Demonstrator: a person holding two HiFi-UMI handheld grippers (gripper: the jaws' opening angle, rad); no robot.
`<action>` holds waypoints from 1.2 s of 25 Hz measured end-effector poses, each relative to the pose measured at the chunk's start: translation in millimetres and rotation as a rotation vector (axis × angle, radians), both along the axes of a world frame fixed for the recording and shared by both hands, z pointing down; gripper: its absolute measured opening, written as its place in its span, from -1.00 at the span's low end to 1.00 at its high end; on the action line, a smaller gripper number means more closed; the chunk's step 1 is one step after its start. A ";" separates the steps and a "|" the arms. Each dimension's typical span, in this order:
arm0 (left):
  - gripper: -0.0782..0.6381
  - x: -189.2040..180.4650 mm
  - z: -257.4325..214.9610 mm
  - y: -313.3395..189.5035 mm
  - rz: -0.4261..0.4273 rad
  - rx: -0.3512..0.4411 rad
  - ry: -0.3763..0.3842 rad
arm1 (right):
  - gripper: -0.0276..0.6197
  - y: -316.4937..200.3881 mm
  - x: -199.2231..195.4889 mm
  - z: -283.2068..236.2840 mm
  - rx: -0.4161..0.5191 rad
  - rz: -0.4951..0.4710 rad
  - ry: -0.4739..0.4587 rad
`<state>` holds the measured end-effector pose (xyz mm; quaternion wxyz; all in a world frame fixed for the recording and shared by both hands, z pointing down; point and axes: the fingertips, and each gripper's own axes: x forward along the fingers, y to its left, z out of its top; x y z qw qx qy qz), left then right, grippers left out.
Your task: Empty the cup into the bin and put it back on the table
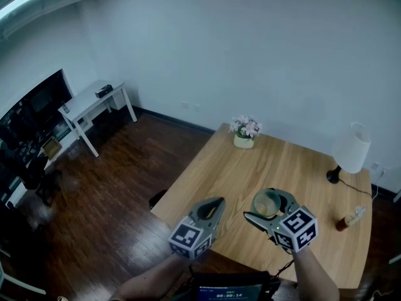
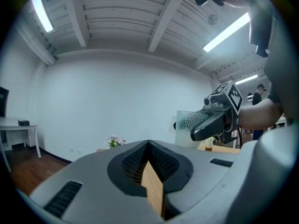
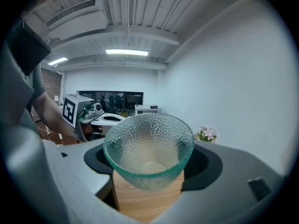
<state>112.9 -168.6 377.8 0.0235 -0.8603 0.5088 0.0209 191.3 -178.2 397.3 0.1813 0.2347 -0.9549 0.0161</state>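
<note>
A dimpled clear glass cup (image 1: 266,201) is held over the near part of the wooden table (image 1: 250,168), with my right gripper (image 1: 268,205) shut on its sides. In the right gripper view the cup (image 3: 148,148) fills the space between the jaws, mouth towards the camera, and nothing distinct shows inside it. My left gripper (image 1: 210,211) hovers just to its left near the table's front edge, jaws shut and holding nothing. The left gripper view shows the cup (image 2: 188,127) in the right gripper (image 2: 208,124), lifted above the tabletop. No bin is in view.
A small flower pot (image 1: 244,132) stands at the table's far edge. A white lamp (image 1: 351,150) and a brown bottle (image 1: 349,219) sit at the right side. A white side table (image 1: 94,102) and a desk with monitors (image 1: 34,115) stand far left on dark wood flooring.
</note>
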 end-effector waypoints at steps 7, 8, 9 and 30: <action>-0.80 -41.5 4.5 15.3 -0.133 0.000 -0.020 | 0.32 -0.7 -33.0 -0.9 -0.008 -0.121 0.019; -0.80 -48.4 3.7 18.8 -0.151 -0.001 -0.014 | 0.32 -0.1 -39.5 -1.6 -0.008 -0.131 0.017; -0.80 -55.3 2.1 21.9 -0.168 0.000 -0.008 | 0.31 0.4 -46.4 -2.5 -0.008 -0.140 0.014; -0.80 -303.0 -6.0 46.0 -0.310 0.098 -0.002 | 0.31 6.9 -290.1 13.0 -0.052 -0.232 0.077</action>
